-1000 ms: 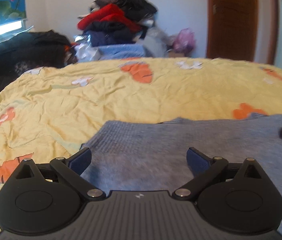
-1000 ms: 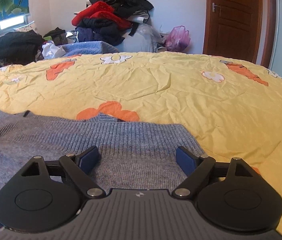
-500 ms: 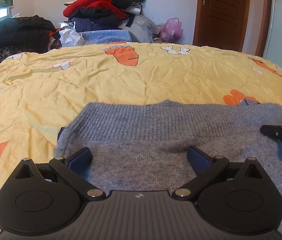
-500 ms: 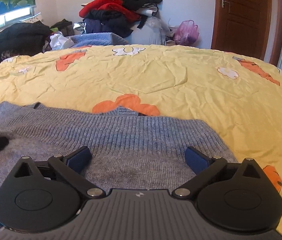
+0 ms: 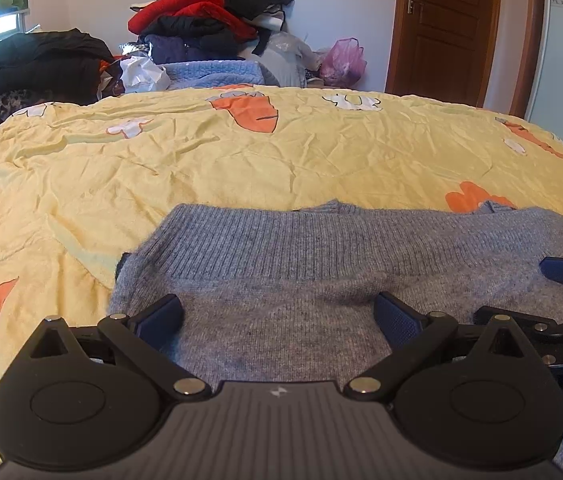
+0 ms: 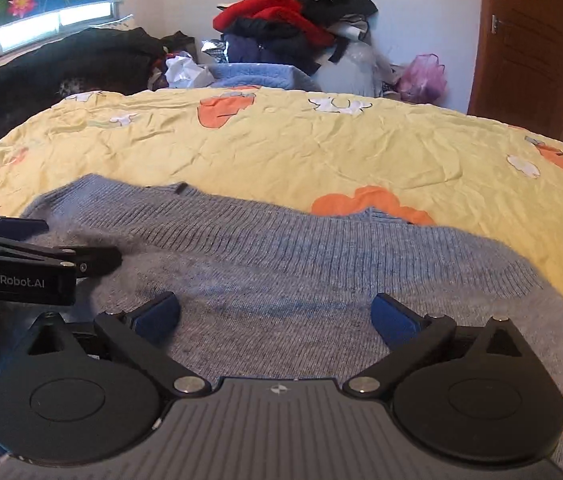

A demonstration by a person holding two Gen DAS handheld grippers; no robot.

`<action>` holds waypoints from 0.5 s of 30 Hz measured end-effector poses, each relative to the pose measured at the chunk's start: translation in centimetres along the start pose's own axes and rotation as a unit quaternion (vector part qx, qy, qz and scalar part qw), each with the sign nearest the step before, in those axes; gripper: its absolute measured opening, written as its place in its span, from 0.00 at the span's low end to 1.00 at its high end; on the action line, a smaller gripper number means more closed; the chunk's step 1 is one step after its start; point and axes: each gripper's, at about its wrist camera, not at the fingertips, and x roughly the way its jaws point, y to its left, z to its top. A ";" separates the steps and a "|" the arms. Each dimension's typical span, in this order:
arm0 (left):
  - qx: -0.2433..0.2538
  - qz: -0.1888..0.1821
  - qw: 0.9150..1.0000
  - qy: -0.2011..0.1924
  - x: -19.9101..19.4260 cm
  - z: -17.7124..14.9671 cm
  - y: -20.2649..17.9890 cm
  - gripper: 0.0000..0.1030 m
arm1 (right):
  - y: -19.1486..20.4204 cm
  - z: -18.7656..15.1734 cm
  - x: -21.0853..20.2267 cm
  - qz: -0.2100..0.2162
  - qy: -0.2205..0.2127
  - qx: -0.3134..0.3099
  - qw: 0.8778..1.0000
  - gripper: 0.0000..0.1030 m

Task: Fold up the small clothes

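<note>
The grey-blue knit sweater (image 5: 321, 280) lies flat on the yellow carrot-print bedspread (image 5: 241, 160), its long axis running side to side across both views, with the ribbed band (image 6: 321, 248) on the edge away from the person and the plain knit nearer them. Both grippers sit low over the near part of the garment, side by side and pointing down and forward across it toward that ribbed edge. The left gripper (image 5: 279, 314) covers the sweater's left half, jaws spread wide with only bare knit between its blue pads (image 5: 161, 318) and nothing pinched. The right gripper (image 6: 275, 314) covers the right half; its jaws have just been opening and now stand wide, the pads (image 6: 395, 318) apart over the fabric and gripping nothing. In the left wrist view the right gripper shows at the right edge, close alongside; in the right wrist view the left one likewise shows at the left edge. Each hand is therefore nearer its own end of the garment, so a fold along the long axis probably means each takes its own side, and whichever edge is picked should be taken by both together to keep the crease straight
</note>
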 end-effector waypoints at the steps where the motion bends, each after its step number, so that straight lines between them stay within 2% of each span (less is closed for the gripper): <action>1: -0.001 0.003 1.000 -0.002 -0.2 0.0 0.0 1.00 | 0.0 0.0 0.0 -0.001 0.000 -0.001 1.000 1.00; 4: -0.033 0.053 0.997 -0.033 -2.8 -0.6 0.8 1.00 | -0.1 -0.2 -0.2 0.001 -0.005 0.001 1.000 1.00; 6: -0.082 0.061 0.993 -0.059 -6.1 -1.8 2.5 1.00 | -0.1 -0.4 -0.4 0.000 -0.009 0.003 1.000 1.00; 8: -0.152 0.039 0.985 -0.074 -9.8 -3.6 4.8 1.00 | -0.1 -0.4 -0.4 0.000 -0.011 0.006 1.000 1.00; 12: -0.264 -0.002 0.962 -0.075 -15.9 -8.0 8.2 1.00 | -0.2 -0.4 -0.4 0.001 -0.012 0.007 1.000 1.00; 14: -0.315 -0.039 0.946 -0.069 -17.6 -10.1 9.4 1.00 | -0.2 -0.4 -0.3 0.002 -0.012 0.008 1.000 1.00; 15: -0.345 -0.059 0.935 -0.061 -18.0 -11.1 9.9 1.00 | -0.2 -0.4 -0.3 0.002 -0.012 0.008 1.000 1.00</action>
